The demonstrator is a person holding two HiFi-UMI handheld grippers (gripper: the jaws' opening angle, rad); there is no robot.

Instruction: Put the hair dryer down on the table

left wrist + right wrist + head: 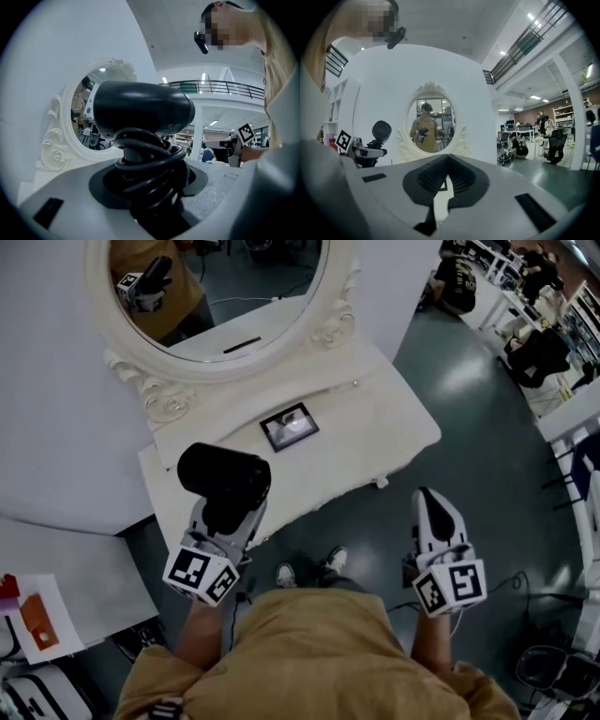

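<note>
A black hair dryer [225,476] stands upright in my left gripper [223,514], above the front left corner of the white dressing table [375,432]. In the left gripper view the jaws are shut on its handle, and the black cord [150,159] is wound round it under the barrel [140,108]. My right gripper [427,501] hovers over the floor to the right of the table, level with the left one. Its jaws [447,161] meet at the tips with nothing between them. The right gripper view shows the hair dryer [381,131] at the left.
An oval white-framed mirror [216,296] stands at the back of the table and reflects the person. A small dark framed panel [289,426] lies flat on the tabletop. A white surface with red items [33,610] is at the lower left. People sit at desks [534,296] at the far right.
</note>
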